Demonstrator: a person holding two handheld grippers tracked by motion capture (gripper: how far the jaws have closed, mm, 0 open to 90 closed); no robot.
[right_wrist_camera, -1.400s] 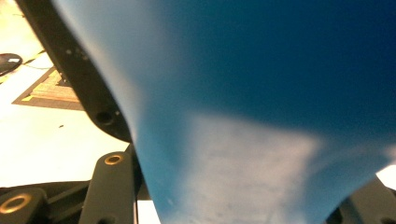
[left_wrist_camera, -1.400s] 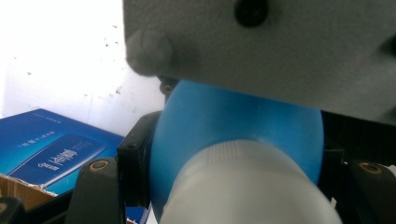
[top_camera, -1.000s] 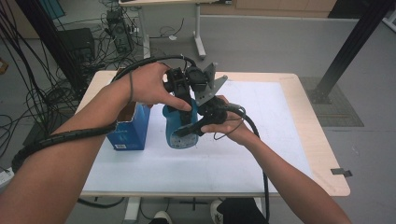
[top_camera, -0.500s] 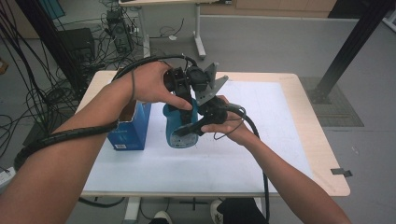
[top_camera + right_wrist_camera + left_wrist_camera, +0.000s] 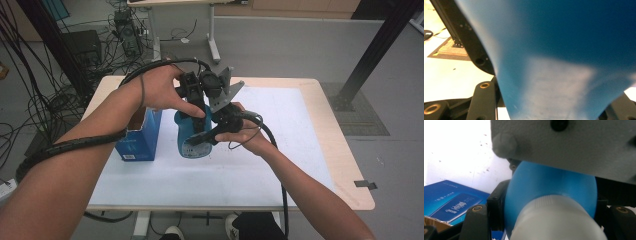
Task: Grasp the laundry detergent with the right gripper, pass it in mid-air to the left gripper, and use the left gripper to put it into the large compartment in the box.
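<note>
Left gripper (image 5: 196, 100): clamped on bottle (image 5: 192, 135) at cap (image 5: 556, 220).
Right gripper (image 5: 220, 127): clamped on bottle body.
Change: none since a second ago; uncapping judged not begun.
Box (image 5: 140, 137): beside left gripper.

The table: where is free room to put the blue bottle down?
The white mat lies bare right of the blue bottle, out to the table edge, and in front of it. It is crowded between bottle and blue box.
</note>
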